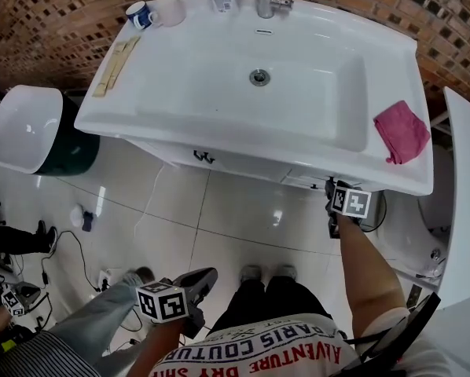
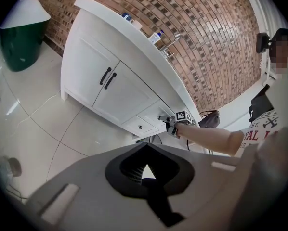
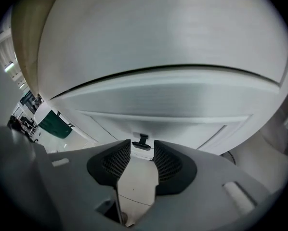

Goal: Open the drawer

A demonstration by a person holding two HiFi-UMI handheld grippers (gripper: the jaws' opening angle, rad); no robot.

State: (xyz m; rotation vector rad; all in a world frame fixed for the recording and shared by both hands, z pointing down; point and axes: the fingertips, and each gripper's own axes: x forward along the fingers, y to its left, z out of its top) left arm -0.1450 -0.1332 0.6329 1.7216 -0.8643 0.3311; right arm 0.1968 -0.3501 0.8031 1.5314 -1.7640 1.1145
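Head view: right gripper (image 1: 333,196) at the vanity front under the sink (image 1: 180,93); left gripper (image 1: 189,287) low by the person's legs. Left gripper view: jaws closed, empty; drawer (image 2: 153,113) at the cabinet's right end. Right gripper view: jaws apart, black drawer handle (image 3: 143,142) just ahead between the tips, not gripped.

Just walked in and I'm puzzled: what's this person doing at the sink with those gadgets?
A person stands at a white vanity, holding tongs in each hand. The right tongs are open and close to a drawer front, its small black knob just ahead of the tips, not yet gripped. The left tongs hang back, shut and empty.
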